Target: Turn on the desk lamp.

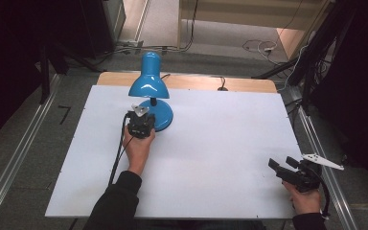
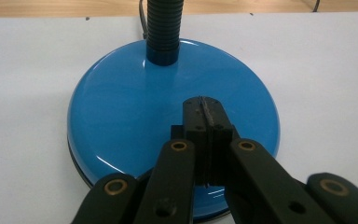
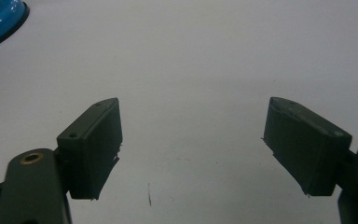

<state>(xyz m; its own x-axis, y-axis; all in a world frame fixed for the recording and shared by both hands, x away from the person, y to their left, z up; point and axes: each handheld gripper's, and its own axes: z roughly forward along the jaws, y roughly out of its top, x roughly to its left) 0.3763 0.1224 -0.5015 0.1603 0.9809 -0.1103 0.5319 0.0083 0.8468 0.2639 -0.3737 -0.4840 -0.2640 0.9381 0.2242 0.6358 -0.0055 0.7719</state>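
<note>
Blue metal desk lamp point(image 1: 149, 93) stands upper left of centre on the white tabletop point(image 1: 211, 143) in the high view, the left gripper point(image 1: 140, 125) at its base. Left gripper view: jaws pressed together over the round base point(image 2: 121, 112). Right gripper view: the right gripper point(image 3: 191, 144) has jaws wide apart, empty.

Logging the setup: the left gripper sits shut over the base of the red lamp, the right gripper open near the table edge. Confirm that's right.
Not quite: the lamp is blue, not red, as the high view shows. The left gripper is shut over the lamp's base, and the right gripper is open.
</note>
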